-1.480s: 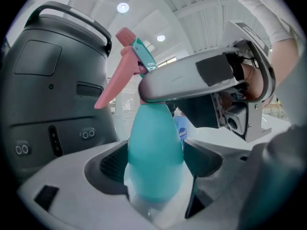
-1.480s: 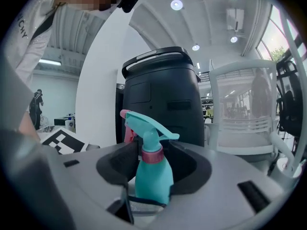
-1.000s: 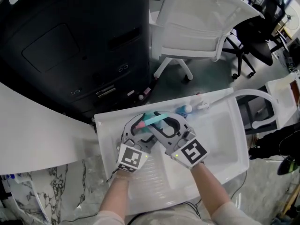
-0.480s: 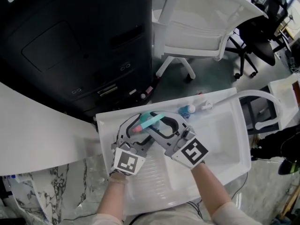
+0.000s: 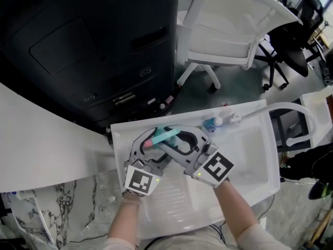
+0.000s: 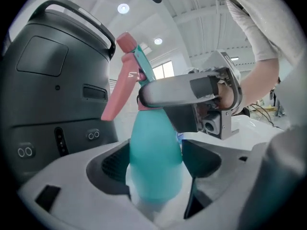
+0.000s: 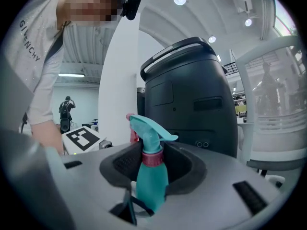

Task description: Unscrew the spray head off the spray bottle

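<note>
A teal spray bottle (image 5: 167, 134) with a pink trigger (image 5: 148, 142) is held in the air over the white tray (image 5: 250, 155) between both grippers. My left gripper (image 5: 152, 146) is shut on the bottle's body (image 6: 154, 162), which fills the gap between its jaws. The teal spray head (image 6: 143, 61) and pink trigger (image 6: 119, 87) rise above it. My right gripper (image 5: 174, 139) comes in from the right and is shut across the neck. In the right gripper view its jaws clamp the dark pink collar (image 7: 152, 159) under the spray head (image 7: 151, 127).
A small blue-capped bottle (image 5: 210, 123) and a white nozzle piece (image 5: 232, 118) lie at the tray's far edge. A large black machine (image 5: 93, 51) stands behind the tray, with a white chair (image 5: 229, 30) and a black office chair (image 5: 291, 51) to the right.
Both grippers and the bottle have shifted a little together, and the right gripper has turned slightly. Both grips look unchanged.
</note>
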The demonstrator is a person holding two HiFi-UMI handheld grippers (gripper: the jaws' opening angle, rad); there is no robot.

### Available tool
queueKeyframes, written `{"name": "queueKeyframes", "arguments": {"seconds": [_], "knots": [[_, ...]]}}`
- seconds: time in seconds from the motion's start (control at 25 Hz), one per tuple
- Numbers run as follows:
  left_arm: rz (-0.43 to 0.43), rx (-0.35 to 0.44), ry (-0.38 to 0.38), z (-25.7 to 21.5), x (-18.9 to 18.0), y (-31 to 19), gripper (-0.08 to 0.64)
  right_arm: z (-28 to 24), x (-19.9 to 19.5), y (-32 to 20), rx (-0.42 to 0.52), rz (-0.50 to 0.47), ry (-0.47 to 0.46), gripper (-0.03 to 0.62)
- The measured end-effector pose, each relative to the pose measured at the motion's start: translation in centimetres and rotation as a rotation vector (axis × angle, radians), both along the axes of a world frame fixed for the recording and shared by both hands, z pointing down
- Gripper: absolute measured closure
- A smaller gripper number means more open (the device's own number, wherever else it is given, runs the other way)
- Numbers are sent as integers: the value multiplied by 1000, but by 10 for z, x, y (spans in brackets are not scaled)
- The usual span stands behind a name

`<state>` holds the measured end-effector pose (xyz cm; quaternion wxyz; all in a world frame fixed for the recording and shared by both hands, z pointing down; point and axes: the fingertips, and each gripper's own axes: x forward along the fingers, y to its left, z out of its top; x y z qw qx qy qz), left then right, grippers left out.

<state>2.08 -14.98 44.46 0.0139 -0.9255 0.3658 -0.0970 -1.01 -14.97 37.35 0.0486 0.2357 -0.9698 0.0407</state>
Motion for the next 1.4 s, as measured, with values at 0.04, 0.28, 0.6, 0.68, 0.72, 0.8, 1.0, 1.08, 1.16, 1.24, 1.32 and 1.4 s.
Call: {"name": "queueKeyframes", "arguments": {"seconds": [0.04,0.28,0.6,0.68,0.72,0.8,1.0,1.08,1.16,1.24,1.32,1.4], "knots": [[24,-12,3,0,-1,1,216,0,-2,3,-1,-31,-6,446],[146,-98,33,2,-11,9,229,1,-13,12,-27,-223,-47,459],[-38,-53,-37,6,-9,-4,233,-4,5,1,-21,-15,-124,396],[-75,-38,-31,7,-7,-4,233,-6,20,5,-36,50,-147,394],[-93,-30,-32,7,-6,-4,232,-7,27,7,-50,77,-155,388],[-131,-11,-42,8,-3,-3,232,-9,34,11,-96,109,-183,379],[-208,5,-60,10,2,-3,232,-17,29,21,-189,123,-252,326],[-226,11,-69,11,3,-4,232,-18,24,22,-210,135,-251,269],[-241,14,-83,13,4,-4,232,-18,20,20,-226,155,-227,242],[-247,21,-107,15,5,-4,232,-16,18,17,-250,177,-195,232],[-233,29,-133,17,6,-3,232,-15,18,13,-275,189,-167,232],[-184,37,-147,18,9,2,232,-15,18,11,-291,186,-150,225]]}}
